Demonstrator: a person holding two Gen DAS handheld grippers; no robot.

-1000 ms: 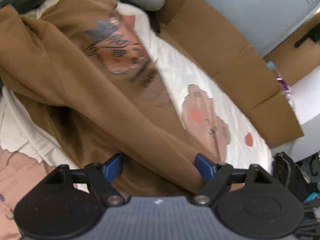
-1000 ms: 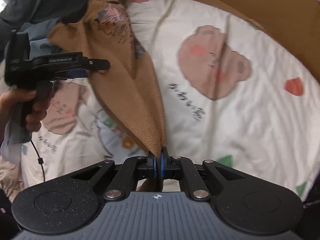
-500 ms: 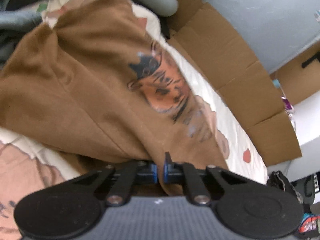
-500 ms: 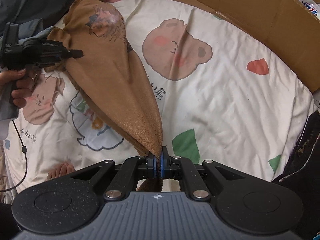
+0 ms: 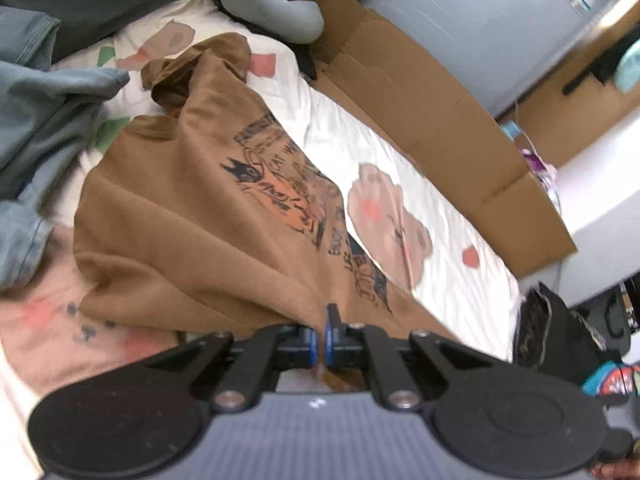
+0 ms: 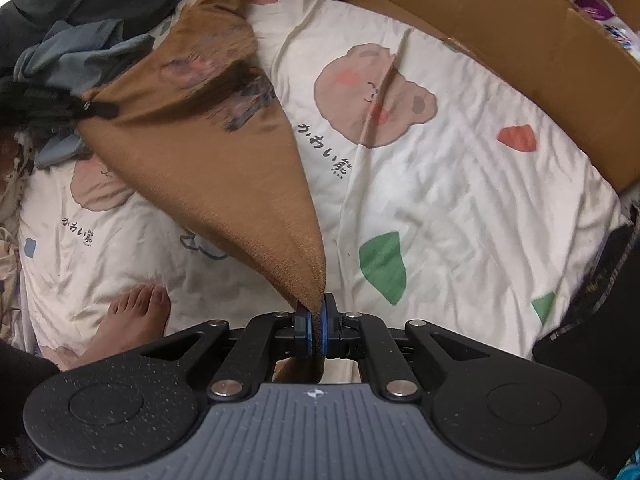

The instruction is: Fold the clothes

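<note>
The brown printed sweatshirt (image 5: 208,216) hangs stretched above the white bear-print bedsheet (image 6: 460,184), now spread wider than a second ago. The left gripper (image 5: 321,346), open a second ago, now pinches its hem; the right gripper (image 6: 316,330) stays clamped on another corner. A bare foot (image 6: 132,320) has come into view.

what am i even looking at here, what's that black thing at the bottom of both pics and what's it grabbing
That black thing is a handheld two-finger gripper; a person holds one in each hand, and each carries a camera looking forward along its fingers. So one picture comes from the left gripper, the other from the right gripper. Both are closed on the same brown sweatshirt, each pinching a different edge, so it hangs stretched between them above a cartoon bear bedsheet. Grey clothes lie to one side, flattened cardboard to the other. The person's bare foot rests on the sheet.
</note>
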